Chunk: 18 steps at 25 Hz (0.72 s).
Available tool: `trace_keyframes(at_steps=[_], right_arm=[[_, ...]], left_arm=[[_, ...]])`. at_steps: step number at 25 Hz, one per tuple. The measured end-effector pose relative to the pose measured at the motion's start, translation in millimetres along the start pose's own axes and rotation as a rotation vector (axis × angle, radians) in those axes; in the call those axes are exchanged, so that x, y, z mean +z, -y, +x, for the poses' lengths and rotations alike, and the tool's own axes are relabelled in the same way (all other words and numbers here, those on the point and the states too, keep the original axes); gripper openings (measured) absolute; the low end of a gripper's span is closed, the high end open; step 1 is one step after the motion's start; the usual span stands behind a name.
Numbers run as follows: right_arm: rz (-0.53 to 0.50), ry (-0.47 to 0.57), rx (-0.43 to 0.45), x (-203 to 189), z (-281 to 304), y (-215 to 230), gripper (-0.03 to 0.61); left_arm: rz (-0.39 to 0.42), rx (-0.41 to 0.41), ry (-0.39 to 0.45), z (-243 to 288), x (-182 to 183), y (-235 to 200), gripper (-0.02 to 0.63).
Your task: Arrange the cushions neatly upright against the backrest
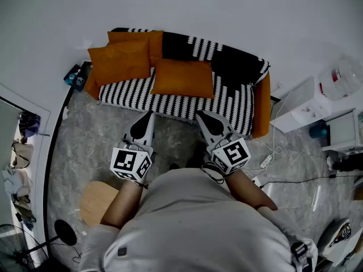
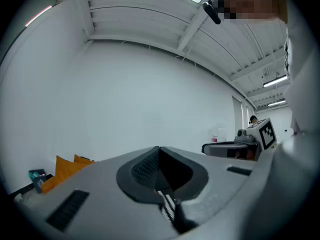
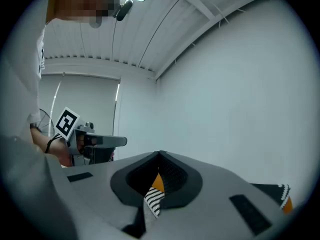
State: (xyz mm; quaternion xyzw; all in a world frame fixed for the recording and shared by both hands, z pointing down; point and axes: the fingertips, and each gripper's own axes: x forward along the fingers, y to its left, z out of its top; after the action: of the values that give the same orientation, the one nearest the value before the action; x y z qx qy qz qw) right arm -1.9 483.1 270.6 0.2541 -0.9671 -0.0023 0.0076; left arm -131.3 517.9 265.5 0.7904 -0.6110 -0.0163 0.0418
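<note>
Person's grey shirt (image 1: 198, 225) fills the bottom; left tool (image 1: 148, 115) and right tool (image 1: 200, 116), both pinched together and empty, face orange cushions (image 1: 182, 78) on striped sofa (image 1: 227, 101).

Clutter at the edges of a grey marbled floor (image 1: 85, 140).
A round wooden stool (image 1: 97, 203) sits at lower left, a fan (image 1: 11, 245) in the bottom-left corner. At right, a clear water jug (image 1: 342, 77) shows beside a white cabinet (image 1: 295, 111), with a white power strip (image 1: 265, 163) and black cable (image 1: 300, 180) below.
</note>
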Motion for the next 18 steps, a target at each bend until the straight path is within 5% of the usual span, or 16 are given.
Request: trace_keyframes(at_steps=[18], right_arm=[[0.012, -0.01, 0.011, -4, 13, 10, 0.026]], left_arm=[[-0.016, 0.009, -0.007, 14, -4, -14, 0.009]])
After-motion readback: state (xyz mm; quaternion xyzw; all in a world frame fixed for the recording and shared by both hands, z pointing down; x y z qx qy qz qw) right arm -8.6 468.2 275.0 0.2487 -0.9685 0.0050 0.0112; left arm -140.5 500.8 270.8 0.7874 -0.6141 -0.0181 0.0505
